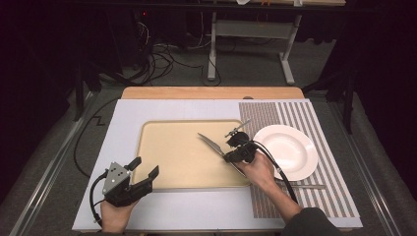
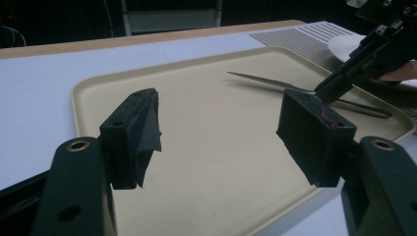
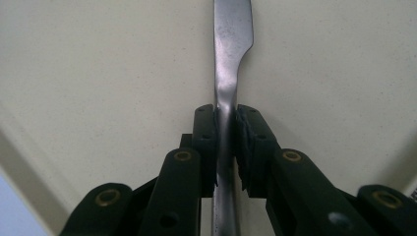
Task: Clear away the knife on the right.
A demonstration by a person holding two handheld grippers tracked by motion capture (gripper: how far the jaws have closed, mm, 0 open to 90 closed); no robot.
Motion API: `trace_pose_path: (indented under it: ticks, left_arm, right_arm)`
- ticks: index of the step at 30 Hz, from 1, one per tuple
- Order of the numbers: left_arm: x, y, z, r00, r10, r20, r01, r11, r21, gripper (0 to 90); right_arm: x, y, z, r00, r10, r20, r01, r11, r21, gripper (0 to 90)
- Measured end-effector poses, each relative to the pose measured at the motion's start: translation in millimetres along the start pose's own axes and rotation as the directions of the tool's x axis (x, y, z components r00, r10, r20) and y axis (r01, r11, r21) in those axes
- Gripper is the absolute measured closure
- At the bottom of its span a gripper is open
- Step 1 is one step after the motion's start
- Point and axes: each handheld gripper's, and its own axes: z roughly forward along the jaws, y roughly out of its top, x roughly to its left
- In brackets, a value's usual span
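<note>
A metal table knife [image 1: 210, 142] hangs low over the beige tray [image 1: 172, 162], with its blade pointing to the far left. My right gripper [image 1: 228, 157] is shut on the knife's neck, just behind the blade [image 3: 231, 39], and its pads [image 3: 246, 132] press both sides. From the left gripper view the knife [image 2: 265, 81] slants across the tray's right part, and I cannot tell if it touches. My left gripper [image 1: 145, 167] stands open at the tray's front left corner. Nothing lies between its fingers [image 2: 140, 132].
A white plate [image 1: 285, 150] sits on a striped placemat [image 1: 295, 115] to the right of the tray. Another metal utensil [image 1: 305, 186] lies on the placemat in front of the plate. A white mat [image 1: 123, 113] covers the table under the tray.
</note>
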Motion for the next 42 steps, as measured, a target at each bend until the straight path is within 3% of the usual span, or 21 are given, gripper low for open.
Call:
trace_pose_path:
  ticks: [5,6,7,10,13,19,21,25,40,42]
  left_arm:
    - [0.0,-0.1,-0.4,1.0000,-0.002,-0.003,0.002,1.0000,-0.001,33.0]
    - [-0.1,-0.1,-0.4,1.0000,-0.001,-0.003,0.001,1.0000,-0.001,33.0]
    - [-0.2,-0.1,-0.4,1.0000,-0.001,-0.003,0.001,1.0000,0.000,33.0]
    - [-0.1,-0.3,-0.7,1.0000,-0.001,-0.005,0.001,1.0000,0.001,33.0]
    - [0.6,-0.6,-1.5,1.0000,-0.005,-0.009,0.004,1.0000,-0.002,33.0]
    - [0.1,-0.8,-1.4,0.9999,-0.003,-0.011,0.003,1.0000,0.000,33.0]
    - [0.5,-0.9,-1.5,0.9999,-0.004,-0.012,0.004,1.0000,0.000,33.0]
    - [0.6,-0.9,-1.3,0.9999,-0.005,-0.014,0.005,1.0000,0.001,33.0]
    - [0.0,-1.1,-1.0,0.9999,-0.006,-0.013,0.006,1.0000,0.002,33.0]
    - [0.0,-1.1,-1.1,0.9999,-0.005,-0.013,0.005,1.0000,0.003,33.0]
  right_arm:
    - [2.2,-0.9,2.2,0.9997,-0.014,0.020,0.014,0.9999,0.001,80.6]
    - [4.6,-1.4,1.7,0.9997,0.014,0.022,-0.014,0.9999,0.007,80.5]
    - [3.2,-1.2,2.3,0.9995,-0.017,0.028,0.017,0.9999,0.000,80.3]
    - [5.0,-1.8,2.6,0.9980,-0.041,0.048,0.041,0.9992,0.001,78.4]
    - [8.5,-2.4,3.3,0.9908,-0.090,0.101,0.090,0.9959,0.002,74.3]
    - [2.2,-6.0,1.2,0.9916,-0.049,0.119,0.050,0.9987,-0.007,75.1]
    - [-5.4,-7.1,-0.2,0.9900,-0.065,0.125,0.067,0.9977,-0.010,75.4]
    - [-14.0,-10.4,-3.3,0.9901,-0.036,0.136,0.038,0.9992,-0.014,73.7]
    - [-17.4,-10.8,-4.0,0.9901,-0.026,0.138,0.028,0.9995,-0.013,72.1]
    - [-17.6,-11.0,-3.9,0.9897,-0.026,0.141,0.029,0.9994,-0.018,68.8]
